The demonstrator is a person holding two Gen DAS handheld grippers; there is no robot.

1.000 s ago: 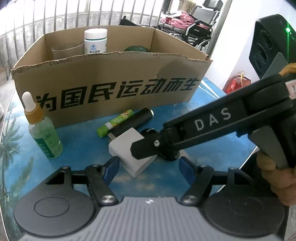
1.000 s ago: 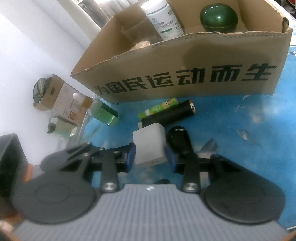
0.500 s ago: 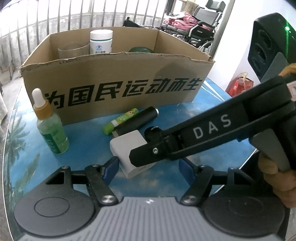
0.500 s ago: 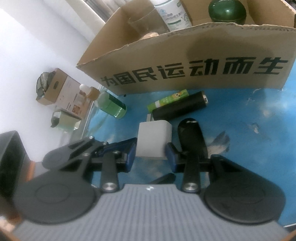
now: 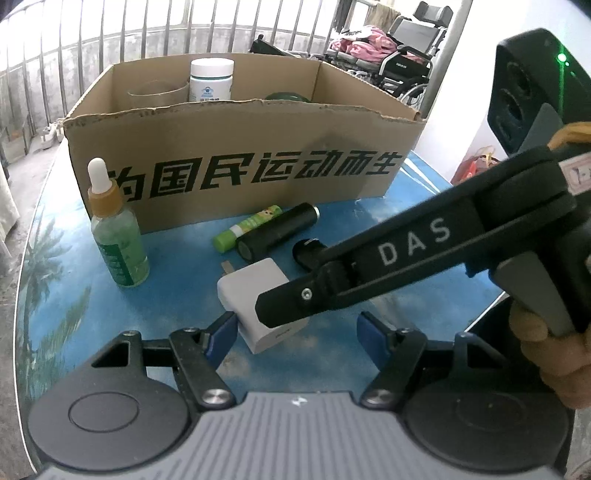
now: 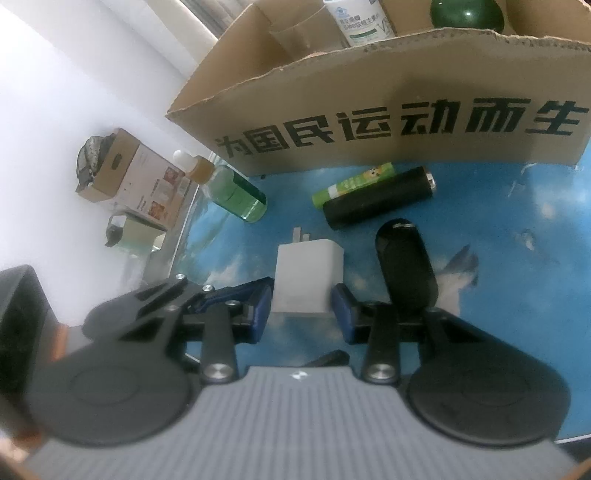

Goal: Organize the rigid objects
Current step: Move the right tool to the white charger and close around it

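Observation:
A white charger (image 6: 306, 273) lies on the blue table (image 6: 498, 221) with its prongs toward the box. My right gripper (image 6: 301, 310) is shut on it, one blue pad against each side. In the left wrist view the right gripper's black finger (image 5: 332, 291) covers part of the charger (image 5: 251, 291). My left gripper (image 5: 295, 332) hangs open just short of it, holding nothing. Beyond lie a black oval case (image 6: 404, 266), a black cylinder (image 6: 376, 201) and a green glue stick (image 6: 351, 184). A green dropper bottle (image 5: 118, 243) stands at the left.
An open cardboard box (image 5: 240, 147) stands behind, holding a white bottle (image 5: 211, 79), a cardboard tube (image 5: 155, 92) and a dark green round thing (image 6: 465, 14). The table's rim (image 5: 22, 258) curves at the left. Small cartons (image 6: 136, 173) sit beyond it. A hand (image 5: 546, 350) holds the right gripper.
The charger has turned square between the right pads and come a little away from the black cylinder. Both views have shifted slightly; the left gripper's jaws stand as before.

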